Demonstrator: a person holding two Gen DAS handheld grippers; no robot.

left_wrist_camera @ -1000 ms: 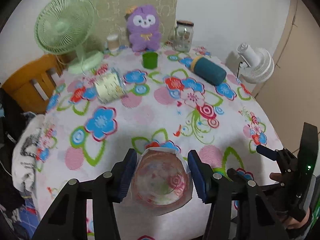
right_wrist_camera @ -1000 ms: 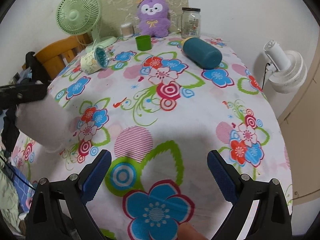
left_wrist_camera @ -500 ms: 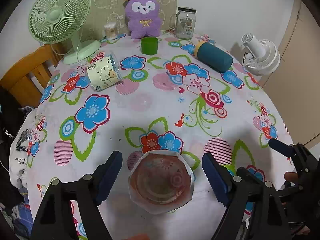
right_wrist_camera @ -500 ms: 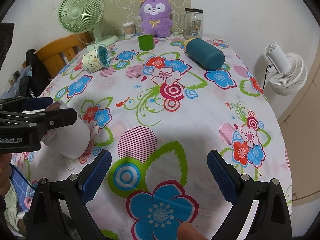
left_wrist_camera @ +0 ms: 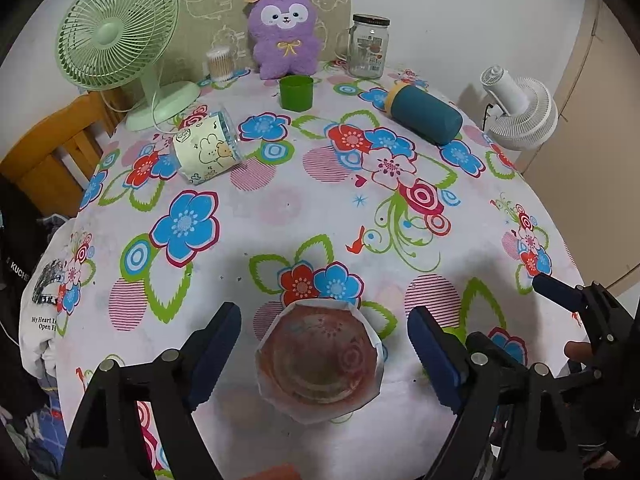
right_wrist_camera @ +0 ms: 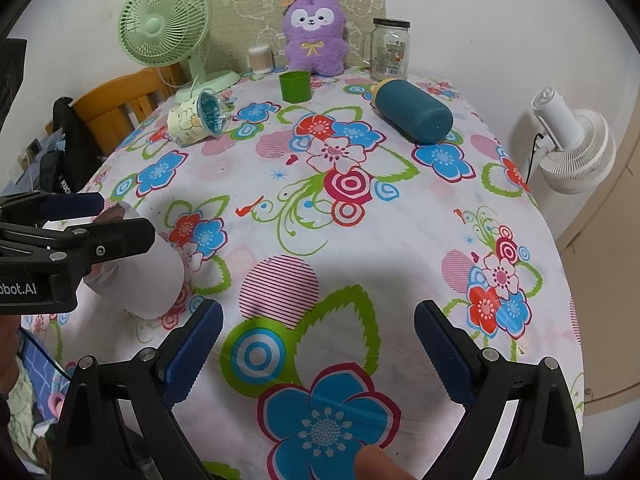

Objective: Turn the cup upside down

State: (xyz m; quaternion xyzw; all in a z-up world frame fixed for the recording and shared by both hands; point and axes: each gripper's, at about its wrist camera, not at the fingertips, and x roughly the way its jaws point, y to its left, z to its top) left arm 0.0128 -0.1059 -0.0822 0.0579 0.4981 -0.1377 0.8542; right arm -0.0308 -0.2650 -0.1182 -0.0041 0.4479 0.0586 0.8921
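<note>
Left wrist view puts the cup (left_wrist_camera: 318, 360) at six o'clock, between our left gripper (left_wrist_camera: 324, 354) pads, and both jaws stand wide with clear gaps on either side, so nothing is gripped. We judge the spread as room left around the cup so that it stands on its own. Seen from the right wrist view, the cup (right_wrist_camera: 148, 280) sits at nine o'clock on the bench (right_wrist_camera: 400, 240), partly behind the left tool's black frame; it seems tilted, though we cannot tell how it contacts the cloth. Our right gripper (right_wrist_camera: 318, 340) hangs wide and empty over the printed flowers at six o'clock, well apart from the cup, apparently parked out of the way. The cup is pale and translucent, with a reddish tint in the round face turned toward the left camera and an angular white rim; we cannot tell whether that face is mouth or base.
</note>
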